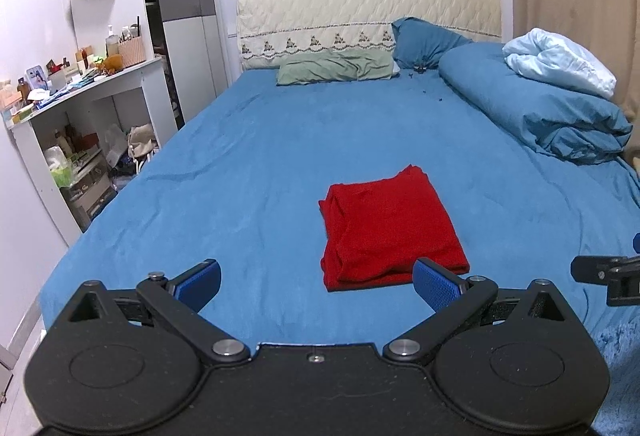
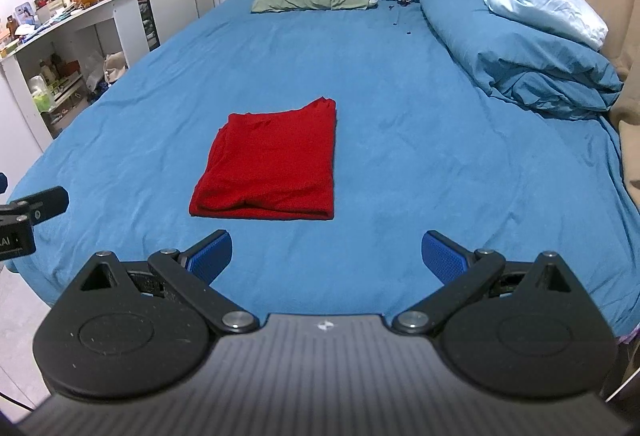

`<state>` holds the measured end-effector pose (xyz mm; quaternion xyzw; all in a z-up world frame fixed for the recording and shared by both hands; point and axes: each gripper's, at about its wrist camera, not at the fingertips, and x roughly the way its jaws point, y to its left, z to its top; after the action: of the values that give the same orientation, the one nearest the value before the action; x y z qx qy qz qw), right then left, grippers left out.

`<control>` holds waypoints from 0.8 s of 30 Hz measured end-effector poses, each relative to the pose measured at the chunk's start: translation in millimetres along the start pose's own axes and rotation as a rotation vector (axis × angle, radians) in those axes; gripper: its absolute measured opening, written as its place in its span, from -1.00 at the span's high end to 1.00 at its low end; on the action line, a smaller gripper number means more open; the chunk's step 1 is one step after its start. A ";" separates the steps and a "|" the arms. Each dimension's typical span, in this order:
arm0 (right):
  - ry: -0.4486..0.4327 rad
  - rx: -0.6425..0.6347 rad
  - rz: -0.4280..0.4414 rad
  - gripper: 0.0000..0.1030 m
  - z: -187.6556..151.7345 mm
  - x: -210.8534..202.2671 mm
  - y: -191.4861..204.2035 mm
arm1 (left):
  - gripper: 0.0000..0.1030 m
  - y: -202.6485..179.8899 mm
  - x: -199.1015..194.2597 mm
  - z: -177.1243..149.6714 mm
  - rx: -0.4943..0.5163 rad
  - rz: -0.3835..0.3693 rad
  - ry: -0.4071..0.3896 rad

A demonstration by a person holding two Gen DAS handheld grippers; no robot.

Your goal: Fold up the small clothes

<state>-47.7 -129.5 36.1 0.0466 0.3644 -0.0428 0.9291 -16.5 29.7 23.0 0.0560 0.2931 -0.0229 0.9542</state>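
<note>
A red garment point(image 1: 390, 228) lies folded into a neat rectangle on the blue bed sheet point(image 1: 248, 172). It also shows in the right wrist view point(image 2: 270, 166). My left gripper point(image 1: 316, 286) is open and empty, held above the near edge of the bed, just short of the garment's near edge. My right gripper point(image 2: 326, 256) is open and empty, to the right of the garment and nearer than it. Part of the right gripper shows at the left view's right edge point(image 1: 608, 276), and part of the left gripper at the right view's left edge point(image 2: 24, 220).
A bunched blue duvet point(image 1: 536, 104) with a pale blue blanket point(image 1: 560, 60) lies at the bed's far right. Green point(image 1: 336, 66) and blue point(image 1: 424, 42) pillows rest against the headboard. A cluttered white shelf point(image 1: 84, 104) stands left of the bed.
</note>
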 end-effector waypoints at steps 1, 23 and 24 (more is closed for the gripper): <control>0.001 -0.001 -0.002 -1.00 -0.5 -0.4 0.4 | -1.00 0.1 -0.2 0.2 0.001 0.001 -0.002; 0.005 0.002 -0.005 -1.00 -1.5 -2.0 1.5 | -1.00 4.4 5.0 -0.5 -0.013 -0.017 0.014; 0.005 0.001 -0.005 -1.00 -1.1 -1.6 -0.2 | -1.00 4.4 6.3 -0.6 -0.017 -0.020 0.021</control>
<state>-49.7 -129.5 36.4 0.0465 0.3667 -0.0453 0.9281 -11.3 34.1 19.3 0.0454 0.3037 -0.0295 0.9512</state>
